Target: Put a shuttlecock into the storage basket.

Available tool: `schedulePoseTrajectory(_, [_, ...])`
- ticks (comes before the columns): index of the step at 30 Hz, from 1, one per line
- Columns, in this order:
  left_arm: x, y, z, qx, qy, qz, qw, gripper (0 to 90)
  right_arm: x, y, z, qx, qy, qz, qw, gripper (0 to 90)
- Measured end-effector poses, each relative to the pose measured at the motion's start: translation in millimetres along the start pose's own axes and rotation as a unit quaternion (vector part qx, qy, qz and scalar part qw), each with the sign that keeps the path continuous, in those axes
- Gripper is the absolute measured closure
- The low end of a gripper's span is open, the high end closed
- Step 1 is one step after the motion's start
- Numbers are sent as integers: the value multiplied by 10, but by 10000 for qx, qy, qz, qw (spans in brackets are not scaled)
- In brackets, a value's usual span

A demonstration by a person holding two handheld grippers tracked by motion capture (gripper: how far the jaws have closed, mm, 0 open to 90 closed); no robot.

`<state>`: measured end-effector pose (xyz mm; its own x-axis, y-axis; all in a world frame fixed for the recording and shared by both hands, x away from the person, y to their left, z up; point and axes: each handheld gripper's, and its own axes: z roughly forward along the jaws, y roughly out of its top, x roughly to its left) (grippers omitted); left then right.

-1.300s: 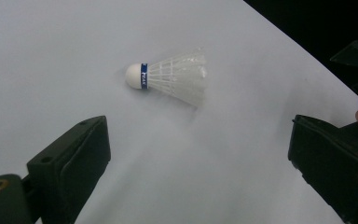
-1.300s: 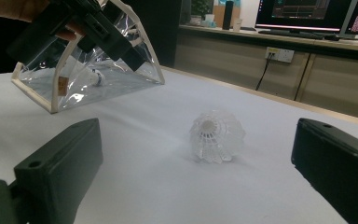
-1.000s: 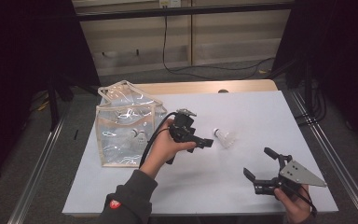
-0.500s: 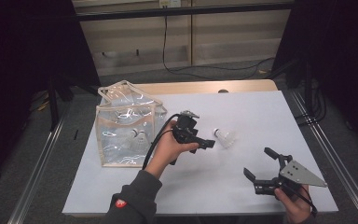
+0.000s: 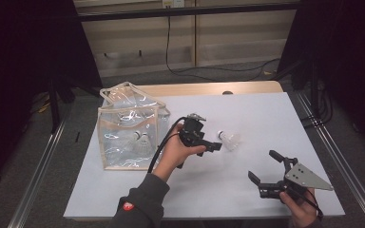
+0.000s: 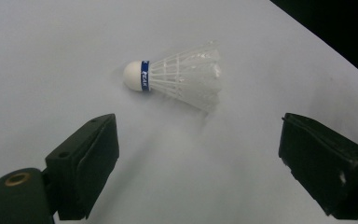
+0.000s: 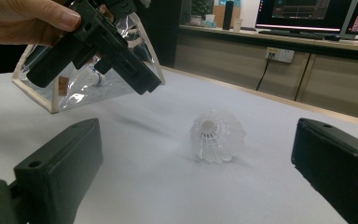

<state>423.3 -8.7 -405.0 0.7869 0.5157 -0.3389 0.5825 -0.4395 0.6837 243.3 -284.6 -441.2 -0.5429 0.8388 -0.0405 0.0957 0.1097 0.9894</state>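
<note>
My left gripper (image 5: 208, 142) is up off the table (image 5: 247, 114) in my left hand (image 5: 173, 154), jaws spread wide w/ nothing between them, nose aimed at the loose shuttlecock (image 5: 229, 139). From the high view the shuttlecock lies on its side on the white table top, just past the gripper's tip, toward the right side of the table, not touching it. In the left gripper view the shuttlecock (image 6: 179, 77) sits ahead of and between my two jaws, closer to the left one, cork end w/ the blue band pointing left, feathers fanned to the right; clear gap betw. it and both jaws. My right gripper (image 5: 268, 173) is near the front right corner of the table in my right hand (image 5: 300, 213), also gaping, holding nothing, grey three-cornered plate on top. In the right gripper view the shuttlecock (image 7: 216, 135) is out in front betw. my jaws, well apart from them, feather skirt facing the cam. The left gripper (image 7: 98, 44) hangs above and left of it there, my fingers (image 7: 32, 18) wrapped on the body. Clear plastic bag (image 5: 128, 130) w/ tan trim stands on the left part of the table, just beside my left hand; at least two more shuttlecocks (image 5: 140, 141) show thru its front wall, low down. Black cable (image 5: 159, 152) trails from the left gripper down along my sleeve (image 5: 138, 209).
</note>
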Motion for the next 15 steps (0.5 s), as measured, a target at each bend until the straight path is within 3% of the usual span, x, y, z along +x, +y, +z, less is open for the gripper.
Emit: schedulePoseTrajectory(15, [-36, 10, 149, -2, 31, 16, 10000, 116, -8, 0, -4, -11, -9, -2, 10000, 17])
